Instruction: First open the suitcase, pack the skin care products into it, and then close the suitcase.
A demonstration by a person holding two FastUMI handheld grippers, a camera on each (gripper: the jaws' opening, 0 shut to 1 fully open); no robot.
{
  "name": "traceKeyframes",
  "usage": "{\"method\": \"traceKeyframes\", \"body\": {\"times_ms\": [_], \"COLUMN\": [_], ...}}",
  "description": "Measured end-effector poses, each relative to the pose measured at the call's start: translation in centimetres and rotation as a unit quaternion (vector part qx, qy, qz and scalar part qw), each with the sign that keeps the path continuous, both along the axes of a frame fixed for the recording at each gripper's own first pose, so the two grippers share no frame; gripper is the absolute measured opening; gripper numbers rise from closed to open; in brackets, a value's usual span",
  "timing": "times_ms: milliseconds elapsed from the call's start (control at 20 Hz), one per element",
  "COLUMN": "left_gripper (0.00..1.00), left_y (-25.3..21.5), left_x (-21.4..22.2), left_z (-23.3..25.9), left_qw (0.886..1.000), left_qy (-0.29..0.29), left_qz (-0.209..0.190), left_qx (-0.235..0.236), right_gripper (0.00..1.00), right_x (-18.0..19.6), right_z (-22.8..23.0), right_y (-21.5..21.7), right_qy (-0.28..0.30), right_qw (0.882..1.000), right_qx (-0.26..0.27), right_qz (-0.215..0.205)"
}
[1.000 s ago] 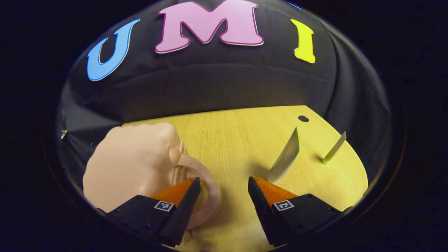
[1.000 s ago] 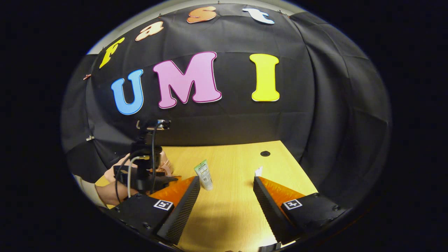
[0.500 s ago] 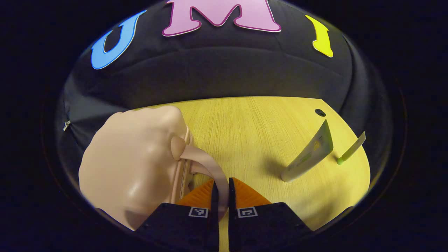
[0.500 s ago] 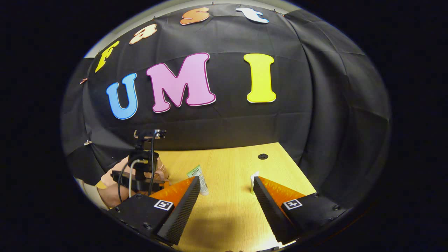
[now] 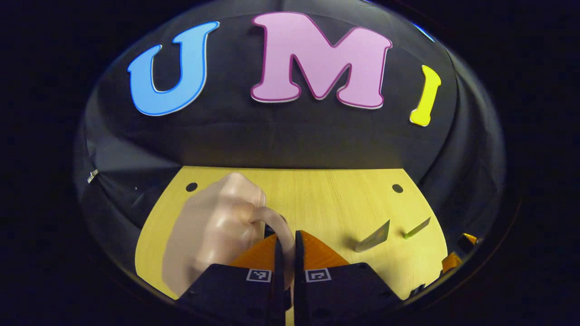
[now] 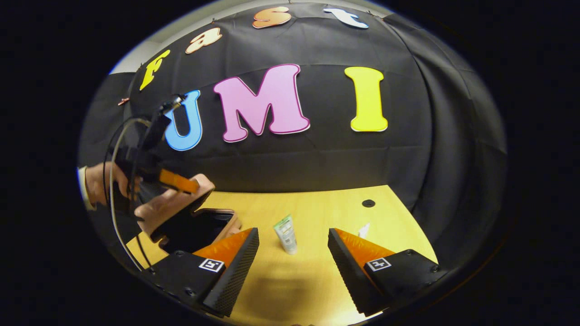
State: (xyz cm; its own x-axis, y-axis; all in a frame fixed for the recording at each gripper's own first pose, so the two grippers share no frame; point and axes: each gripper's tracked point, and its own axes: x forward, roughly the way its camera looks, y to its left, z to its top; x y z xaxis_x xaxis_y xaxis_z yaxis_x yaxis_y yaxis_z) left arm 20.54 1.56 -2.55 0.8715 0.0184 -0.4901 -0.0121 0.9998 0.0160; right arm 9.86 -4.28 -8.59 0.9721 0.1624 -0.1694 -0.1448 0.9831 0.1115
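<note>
Table (image 6: 317,213): light wood, backed by the black booth wall.
Suitcase (image 6: 181,213): small, pink, at the table's left edge; lid tipped up, dark interior showing.
Left gripper (image 5: 286,246): clamped on the suitcase handle (image 5: 276,222), lifting the lid.
Right gripper (image 6: 292,253): jaws wide, empty, nearer the products.
Green-and-white tube (image 6: 286,233): upright mid-table, straight ahead.
Second tube (image 6: 364,230): near the right edge, partly hidden.
Suitcase depth: hard to judge.

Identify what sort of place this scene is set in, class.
Probably a staged recording booth: black cloth wall behind a wooden table holding a small pink suitcase and a skincare tube.
</note>
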Motion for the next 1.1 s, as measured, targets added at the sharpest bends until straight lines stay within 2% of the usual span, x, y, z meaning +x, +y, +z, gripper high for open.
{"method": "traceKeyframes", "body": {"times_ms": [100, 250, 400, 600, 750, 950, 1100], "left_gripper": [0.12, 0.12, 0.12, 0.11, 0.11, 0.09, 0.14], "left_y": [5.4, 16.6, 26.8, 36.4, 42.9, 47.6, 49.2], "left_x": [-0.8, -1.8, -2.0, -0.5, 1.0, 3.3, 3.4], "left_z": [3.3, 6.9, 7.2, 3.4, -2.1, -10.6, -14.8], "left_qw": [1.0, 0.994, 0.985, 0.983, 0.982, 0.981, 0.975], "left_qy": [-0.022, -0.049, -0.068, -0.067, -0.049, -0.015, 0.023], "left_qz": [0.015, 0.064, 0.12, 0.154, 0.177, 0.186, 0.209], "left_qx": [0.008, 0.075, 0.107, 0.075, 0.036, -0.045, -0.072], "right_gripper": [0.97, 0.97, 0.97, 0.97, 0.97, 0.97, 0.97], "right_x": [0.1, 0.4, 0.8, 1.5, 2.0, 2.4, 2.3], "right_z": [-0.2, -0.5, -0.2, -0.9, -1.8, -2.9, -4.0], "right_y": [1.2, 2.7, 3.6, 4.7, 4.8, 4.1, 3.6], "right_qy": [0.002, 0.007, 0.004, 0.011, 0.021, 0.022, 0.023], "right_qw": [1.0, 1.0, 1.0, 0.998, 0.996, 0.993, 0.991], "right_qx": [-0.004, -0.016, -0.026, -0.041, -0.039, -0.046, -0.066], "right_qz": [0.013, 0.02, 0.001, -0.042, -0.072, -0.106, -0.114]}}
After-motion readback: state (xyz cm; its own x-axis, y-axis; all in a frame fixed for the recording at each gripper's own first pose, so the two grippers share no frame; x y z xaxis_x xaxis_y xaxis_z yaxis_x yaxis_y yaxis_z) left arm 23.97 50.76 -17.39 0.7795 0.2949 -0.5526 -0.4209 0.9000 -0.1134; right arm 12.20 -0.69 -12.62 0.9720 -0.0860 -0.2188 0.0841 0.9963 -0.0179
